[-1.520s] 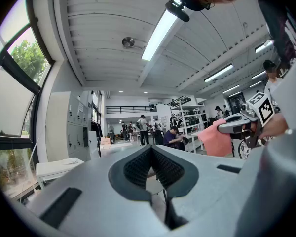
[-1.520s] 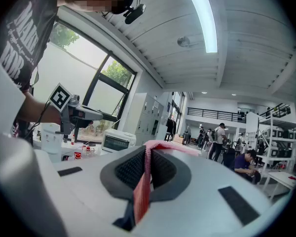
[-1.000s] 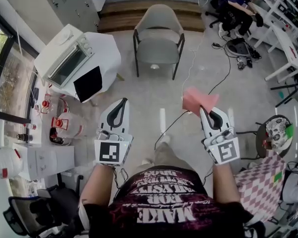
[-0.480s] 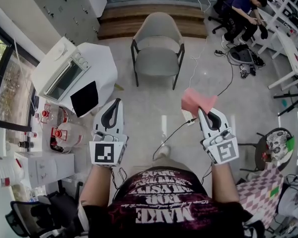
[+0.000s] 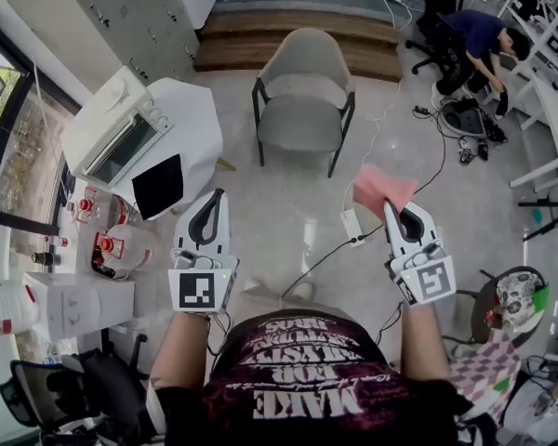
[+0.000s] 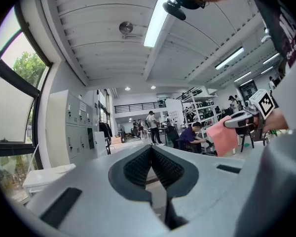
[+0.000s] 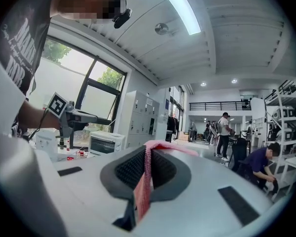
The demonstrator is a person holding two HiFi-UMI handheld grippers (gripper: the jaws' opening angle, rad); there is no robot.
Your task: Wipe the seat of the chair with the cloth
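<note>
Pink fabric cloth (image 5: pixel 379 189), clamped in the right tool (image 5: pixel 391 208) beside the closed, empty left tool (image 5: pixel 218 197), should land flat on the seat of the grey padded armchair (image 5: pixel 303 119) at twelve o'clock.

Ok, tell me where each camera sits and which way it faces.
Head view: on the person's head, facing down at the grey armchair; shirt, forearms, left tool and right tool show.
Left gripper view: on the left tool, facing across the room; jaws shut, empty.
Right gripper view: on the right tool, likewise; shut on the pink cloth.
Each gripper view shows the other tool.
</note>
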